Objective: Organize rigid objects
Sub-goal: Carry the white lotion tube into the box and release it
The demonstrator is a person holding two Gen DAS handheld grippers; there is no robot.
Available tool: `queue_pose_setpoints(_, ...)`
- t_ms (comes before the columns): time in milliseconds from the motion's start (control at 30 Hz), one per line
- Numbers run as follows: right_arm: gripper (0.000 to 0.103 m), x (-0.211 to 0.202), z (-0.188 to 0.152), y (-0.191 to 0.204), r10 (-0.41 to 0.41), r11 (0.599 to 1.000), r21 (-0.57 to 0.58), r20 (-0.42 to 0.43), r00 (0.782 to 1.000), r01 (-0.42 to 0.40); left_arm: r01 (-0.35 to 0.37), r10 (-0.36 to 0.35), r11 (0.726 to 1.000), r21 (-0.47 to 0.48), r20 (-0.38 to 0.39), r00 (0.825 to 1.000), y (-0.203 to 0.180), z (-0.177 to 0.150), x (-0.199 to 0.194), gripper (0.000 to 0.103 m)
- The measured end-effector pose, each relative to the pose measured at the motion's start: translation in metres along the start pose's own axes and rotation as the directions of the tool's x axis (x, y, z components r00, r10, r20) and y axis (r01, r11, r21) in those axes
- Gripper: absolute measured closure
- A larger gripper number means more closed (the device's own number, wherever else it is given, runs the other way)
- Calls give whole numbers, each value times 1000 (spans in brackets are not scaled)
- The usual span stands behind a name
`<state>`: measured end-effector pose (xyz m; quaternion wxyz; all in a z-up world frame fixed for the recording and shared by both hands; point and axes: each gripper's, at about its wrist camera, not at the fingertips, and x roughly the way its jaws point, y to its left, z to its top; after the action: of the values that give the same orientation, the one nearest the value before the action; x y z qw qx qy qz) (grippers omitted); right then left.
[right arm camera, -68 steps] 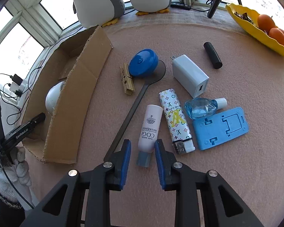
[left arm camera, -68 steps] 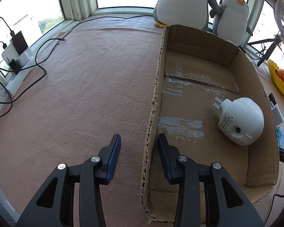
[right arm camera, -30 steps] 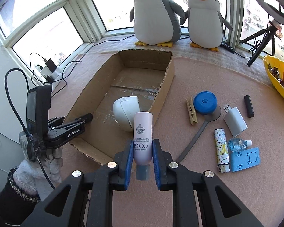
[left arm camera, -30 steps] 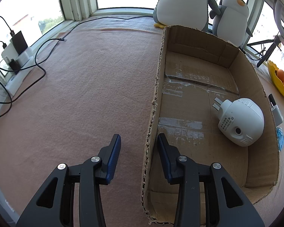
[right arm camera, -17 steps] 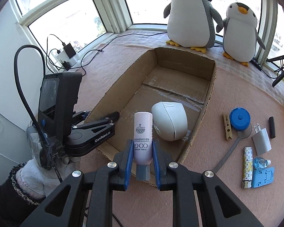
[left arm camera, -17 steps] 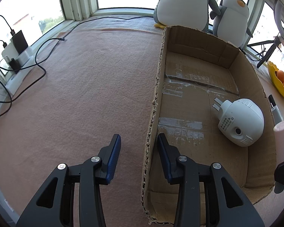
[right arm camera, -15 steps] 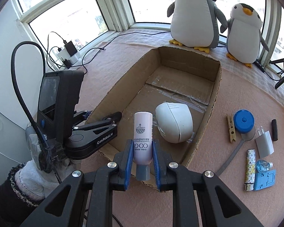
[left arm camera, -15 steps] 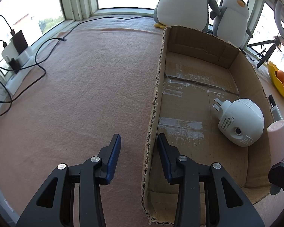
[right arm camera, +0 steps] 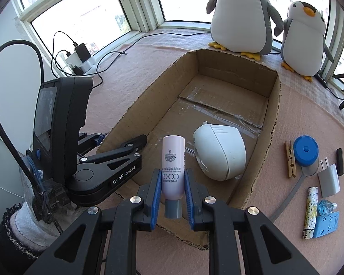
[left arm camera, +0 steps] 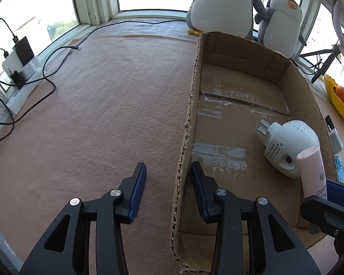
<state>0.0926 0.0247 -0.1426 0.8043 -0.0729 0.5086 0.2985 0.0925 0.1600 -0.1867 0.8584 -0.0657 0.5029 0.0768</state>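
The pale pink tube (right arm camera: pixel 173 160) sits clamped low on its body between the blue pads of the right gripper (right arm camera: pixel 172 191), grey cap nearest the camera and flat end pointing out over the near corner of the cardboard box (right arm camera: pixel 274 123). It looks light and fairly stiff, a smooth glossy plastic cylinder that I would expect to slip if squeezed only lightly; the hold just above the cap, across the round body, seems sensible, since the cap's shoulder gives the pads something to stop against. Its printed lettering faces up.

Below it, inside the box, lies a rounded white plug-in device (right arm camera: pixel 220 153), hard matte plastic with two metal prongs, resting on taped, creased cardboard. The box walls are rough-cut, with ragged corrugated edges.

The left gripper (left arm camera: pixel 168 183) straddles the box's near wall, one finger outside and one inside; its jaws look parted around the cardboard, and I cannot tell whether the pads actually press it.

Out on the pink felt-like mat lie a wooden clothespin (right arm camera: pixel 290 158), a blue round lid (right arm camera: pixel 306 150), a white charger (right arm camera: pixel 329 180), a patterned lighter (right arm camera: pixel 310 210) and a blue plastic stand (right arm camera: pixel 326 225)
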Motion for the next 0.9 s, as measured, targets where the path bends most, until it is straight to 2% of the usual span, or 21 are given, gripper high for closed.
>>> queue_pose_setpoints(200,85,-3,0,0,1,1000,-4,18,1000,-1,-1,1,1000,1,1,1000,0,0,0,66)
queue_pose_setpoints(300,79,-4,0,-1,4,1000,-3,23,1000,-4,-1,1,1000,1,1,1000,0,0,0,66)
queue_pose_setpoints(633,77,-13,-1,-8,8,1000,17,41,999,-8,-1,1,1000,2,2,1000,0,-1,1,66)
queue_pose_setpoints(833,75,-28,-4,-22,2,999,49,68,998,-5,-1,1,1000,2,2,1000,0,-1,1,66)
queue_pose_setpoints(900,72,-34,-6,-30,-8,998,62,80,997,3,-2,2,1000,2,1,1000,0,-1,1,66)
